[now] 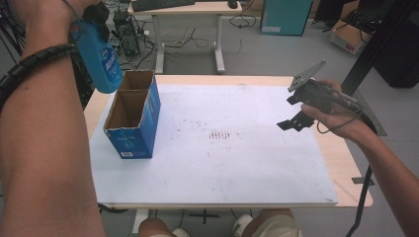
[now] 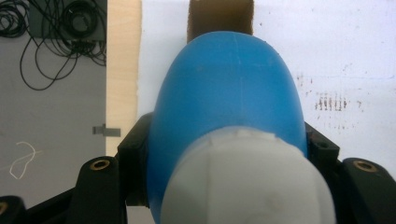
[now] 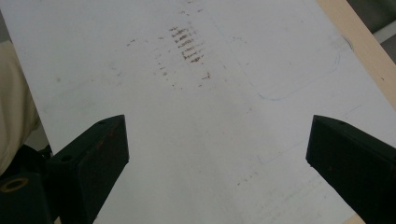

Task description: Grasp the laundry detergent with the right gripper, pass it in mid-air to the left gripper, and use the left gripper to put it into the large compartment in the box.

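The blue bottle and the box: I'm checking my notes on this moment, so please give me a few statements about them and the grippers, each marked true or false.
1. The left gripper is shut on the blue bottle. True.
2. The bottle lies flat on the white sheet. False: it is held up in the air, above the cardboard box.
3. The box has two open compartments. True, and what the high view shows of their insides looks empty.
4. The right gripper holds a cap. False: its jaws stand wide apart with nothing between them, over the white sheet.
5. The box stands at the right edge of the table. False: it stands on the left part, near the left gripper.
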{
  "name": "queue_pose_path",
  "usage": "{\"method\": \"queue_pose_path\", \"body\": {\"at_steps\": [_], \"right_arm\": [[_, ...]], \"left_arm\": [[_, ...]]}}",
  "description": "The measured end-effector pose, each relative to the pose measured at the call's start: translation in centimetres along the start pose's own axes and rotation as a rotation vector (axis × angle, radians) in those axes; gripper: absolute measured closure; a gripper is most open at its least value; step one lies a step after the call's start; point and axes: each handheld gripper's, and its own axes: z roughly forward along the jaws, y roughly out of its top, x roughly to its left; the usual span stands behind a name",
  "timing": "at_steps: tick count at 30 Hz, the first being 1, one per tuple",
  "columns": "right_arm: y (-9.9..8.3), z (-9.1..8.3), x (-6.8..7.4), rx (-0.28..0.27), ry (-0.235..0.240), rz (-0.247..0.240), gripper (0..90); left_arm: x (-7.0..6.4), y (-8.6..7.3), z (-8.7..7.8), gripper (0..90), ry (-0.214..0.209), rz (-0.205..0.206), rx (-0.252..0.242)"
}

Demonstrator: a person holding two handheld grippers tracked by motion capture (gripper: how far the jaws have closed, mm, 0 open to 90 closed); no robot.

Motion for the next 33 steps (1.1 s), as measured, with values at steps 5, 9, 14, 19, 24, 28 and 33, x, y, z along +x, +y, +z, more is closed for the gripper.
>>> {"method": "queue_pose_path", "body": {"at_steps": [5, 9, 14, 19, 24, 28, 33], "right_arm": [[0.2, 0.2, 0.2, 0.005, -0.001, 0.004, 5.9], [0.3, 0.2, 0.3, 0.007, 0.000, 0.001, 5.9], [0.3, 0.2, 0.3, 0.005, -0.005, 0.008, 5.9], [0.2, 0.2, 0.3, 0.008, -0.005, -0.007, 5.9], [0.2, 0.3, 0.4, 0.008, -0.004, -0.004, 5.9], [0.2, 0.4, 0.4, 0.007, -0.008, -0.001, 5.9], [0.1, 0.4, 0.2, 0.009, -0.006, -0.009, 5.9]], "left_arm": [[0.0, 0.0, 0.3, 37.0, -0.001, -0.002, 0.006], [0.1, 0.0, 0.6, 37.1, -0.010, -0.009, 0.004], [0.2, -0.1, 1.0, 37.0, -0.012, -0.012, 0.003], [0.1, -0.1, 1.6, 37.1, -0.014, -0.012, 0.005], [0.1, -0.1, 2.4, 37.0, -0.022, -0.013, 0.011], [0.1, -0.1, 2.9, 37.1, -0.025, -0.014, 0.015], [0.3, -0.3, 3.7, 37.0, -0.025, -0.019, 0.020]]}}
